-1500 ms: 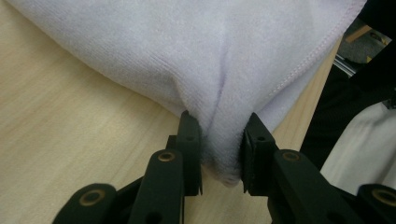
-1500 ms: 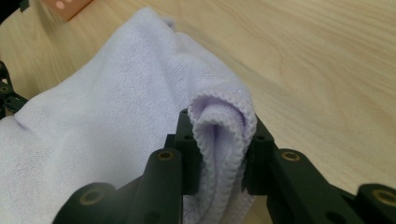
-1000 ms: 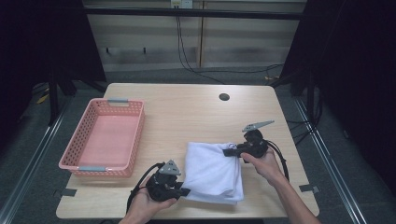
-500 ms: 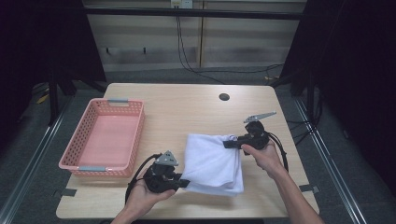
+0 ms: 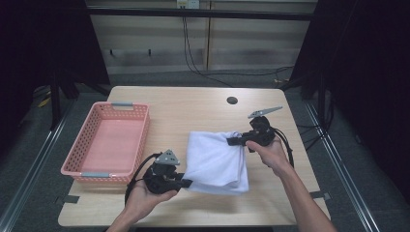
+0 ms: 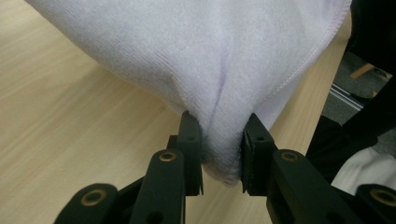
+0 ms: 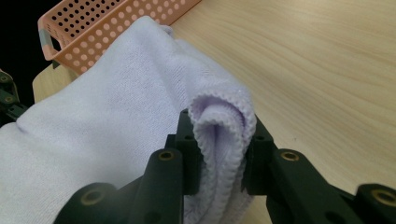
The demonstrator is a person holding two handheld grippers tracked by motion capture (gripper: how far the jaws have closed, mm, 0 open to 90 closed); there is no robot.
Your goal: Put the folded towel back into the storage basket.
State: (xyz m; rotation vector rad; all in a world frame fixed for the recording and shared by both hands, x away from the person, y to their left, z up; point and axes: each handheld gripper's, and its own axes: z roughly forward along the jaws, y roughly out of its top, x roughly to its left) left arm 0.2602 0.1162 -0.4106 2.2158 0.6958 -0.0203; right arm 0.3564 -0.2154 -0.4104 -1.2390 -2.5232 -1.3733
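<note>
Two hands are reaching in from the near edge of the tabletop [image 5: 193, 104], each carrying a gripper. The left gripper [image 5: 186, 183] is lying low and pointing at the near left corner of the white towel [image 5: 215, 162]; the right gripper [image 5: 231, 141] is pointing at the far right corner. Both pairs of fingers are clenching bunched towel: its folded hem is sitting between the right fingers [image 7: 189, 154], a gathered fold between the left fingers [image 6: 190, 149]. Between them the towel is sagging onto the tabletop. Beyond the left fingers a pink basket [image 5: 77, 164] is standing.
</note>
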